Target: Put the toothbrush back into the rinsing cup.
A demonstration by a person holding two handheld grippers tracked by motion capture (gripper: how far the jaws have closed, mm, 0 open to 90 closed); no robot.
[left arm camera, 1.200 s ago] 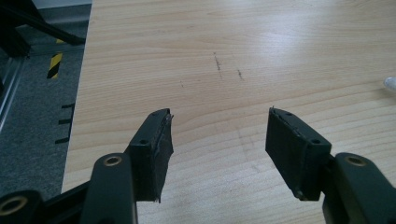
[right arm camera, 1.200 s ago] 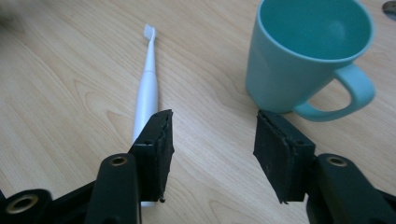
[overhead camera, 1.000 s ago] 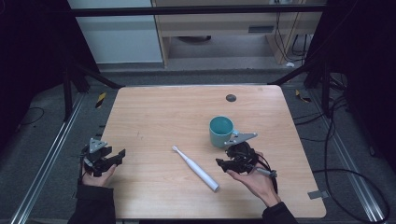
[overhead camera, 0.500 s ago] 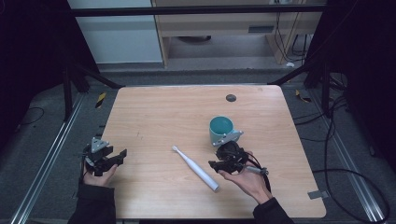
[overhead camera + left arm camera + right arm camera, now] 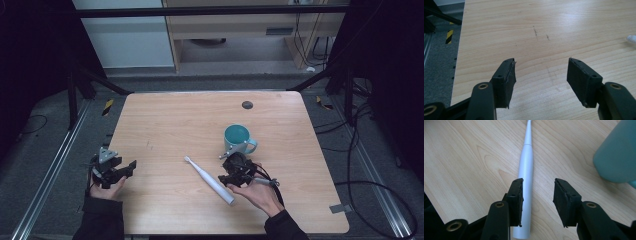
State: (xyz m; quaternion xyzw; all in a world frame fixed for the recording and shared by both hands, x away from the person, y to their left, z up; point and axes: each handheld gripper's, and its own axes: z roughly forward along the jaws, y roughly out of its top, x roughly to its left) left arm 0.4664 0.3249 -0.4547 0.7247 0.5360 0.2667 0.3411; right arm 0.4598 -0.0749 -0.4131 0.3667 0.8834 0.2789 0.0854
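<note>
Right gripper reaching for toothbrush, which lies on table just left of mug. Jaws apart, just been closing, handle beside left pad, not gripped. Centre handle between pads first. Left gripper jaws apart, empty.

- A light wooden tabletop with visible grain; a couple of short dark scuff marks sit on its left half.
- A small round dark disc lies near the far edge of the tabletop, well apart from everything else on it.
- A teal mug stands upright right of centre, its handle pointing to the right.
- Black-and-yellow hazard tape marks the grey floor just off the far left corner; another strip lies off the far right corner.
- Metal floor rails run along the left side.
- Black cables loop over the floor at right.
- A pale wooden cabinet stands behind.
</note>
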